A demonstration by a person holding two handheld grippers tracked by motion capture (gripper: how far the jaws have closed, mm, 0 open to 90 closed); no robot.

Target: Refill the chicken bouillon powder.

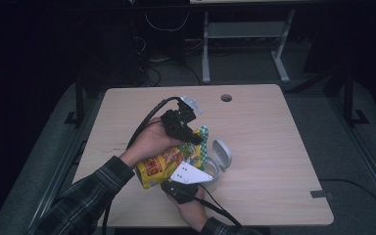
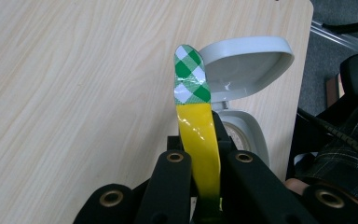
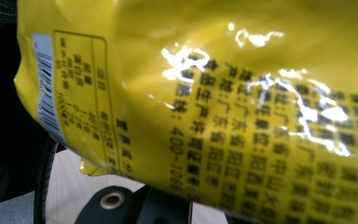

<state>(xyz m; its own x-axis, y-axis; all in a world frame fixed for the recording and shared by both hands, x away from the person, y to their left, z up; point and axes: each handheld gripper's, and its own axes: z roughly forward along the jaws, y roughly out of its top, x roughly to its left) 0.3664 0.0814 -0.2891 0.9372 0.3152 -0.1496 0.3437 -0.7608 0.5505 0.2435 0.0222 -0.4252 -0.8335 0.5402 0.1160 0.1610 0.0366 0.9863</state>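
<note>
Bag edge [image 2: 193,121] – pinched, left gripper [image 2: 205,186] | table [image 1: 274,127] beyond – bare

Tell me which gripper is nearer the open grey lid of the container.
Left. The left gripper, shut on the snack bag, sits just left of the grey lid; the right gripper is below it.

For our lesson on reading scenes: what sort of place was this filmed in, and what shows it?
Probably a lab or workshop set up for recording, not a home. A bare wooden table with a cable hole stands on grey floor, with loose cables and a metal frame behind in a dark room.
</note>
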